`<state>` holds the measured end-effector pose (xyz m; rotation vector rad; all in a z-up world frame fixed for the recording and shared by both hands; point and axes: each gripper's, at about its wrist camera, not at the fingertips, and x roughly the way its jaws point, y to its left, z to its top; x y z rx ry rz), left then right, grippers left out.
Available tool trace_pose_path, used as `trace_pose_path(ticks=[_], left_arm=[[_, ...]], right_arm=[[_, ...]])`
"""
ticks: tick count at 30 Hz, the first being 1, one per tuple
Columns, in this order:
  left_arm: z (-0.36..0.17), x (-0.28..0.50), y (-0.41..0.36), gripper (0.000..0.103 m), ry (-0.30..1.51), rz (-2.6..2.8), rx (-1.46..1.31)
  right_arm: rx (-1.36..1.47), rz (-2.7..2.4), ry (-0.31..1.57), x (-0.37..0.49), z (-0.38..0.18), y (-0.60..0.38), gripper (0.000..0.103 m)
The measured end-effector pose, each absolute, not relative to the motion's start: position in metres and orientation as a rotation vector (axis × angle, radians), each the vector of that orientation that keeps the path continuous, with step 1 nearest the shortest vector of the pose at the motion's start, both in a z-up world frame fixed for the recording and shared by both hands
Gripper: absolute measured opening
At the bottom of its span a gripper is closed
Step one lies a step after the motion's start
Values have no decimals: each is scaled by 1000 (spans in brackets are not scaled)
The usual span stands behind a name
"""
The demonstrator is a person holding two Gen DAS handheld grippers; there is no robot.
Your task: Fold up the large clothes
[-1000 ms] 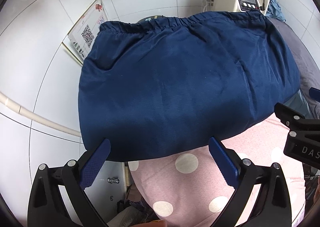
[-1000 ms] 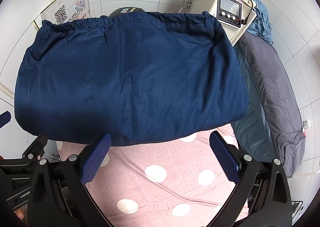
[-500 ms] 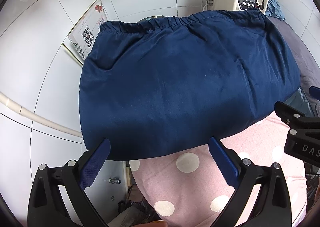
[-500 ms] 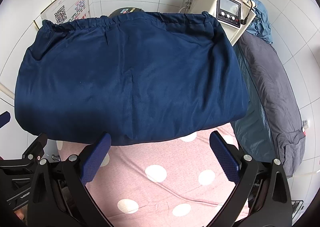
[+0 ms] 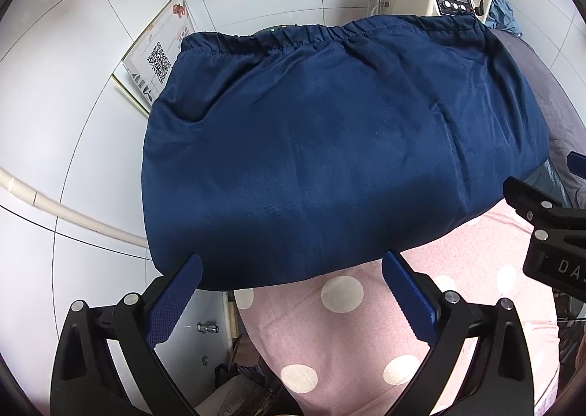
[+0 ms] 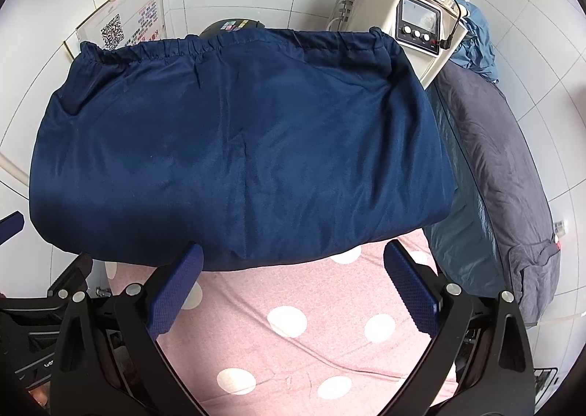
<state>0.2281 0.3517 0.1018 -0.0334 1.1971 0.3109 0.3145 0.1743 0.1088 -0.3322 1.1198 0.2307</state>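
A folded navy garment with an elastic waistband (image 5: 329, 145) lies flat on a pink sheet with white dots (image 5: 351, 335); the waistband is at the far edge. It also shows in the right wrist view (image 6: 238, 145). My left gripper (image 5: 291, 297) is open and empty, its tips just before the garment's near left fold edge. My right gripper (image 6: 293, 286) is open and empty, just before the near edge, to the right of the left one. Neither touches the cloth.
A white machine with a screen (image 6: 414, 2) stands behind the garment at the right. A grey and teal bedding pile (image 6: 494, 174) lies along the right side. A tiled wall with a QR poster (image 5: 157, 57) is at the left; the bed edge drops off there.
Almost nothing: both grippers stay open and hover in place; the left wrist view shifted very slightly. The garment has not moved.
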Motion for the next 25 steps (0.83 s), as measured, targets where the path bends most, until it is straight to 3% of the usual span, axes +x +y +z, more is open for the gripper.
trace_pose_path(ticks=[25], left_arm=[[104, 225, 346, 97, 1175, 300, -15]], right_arm=[[-328, 224, 1118, 318, 107, 176, 97]])
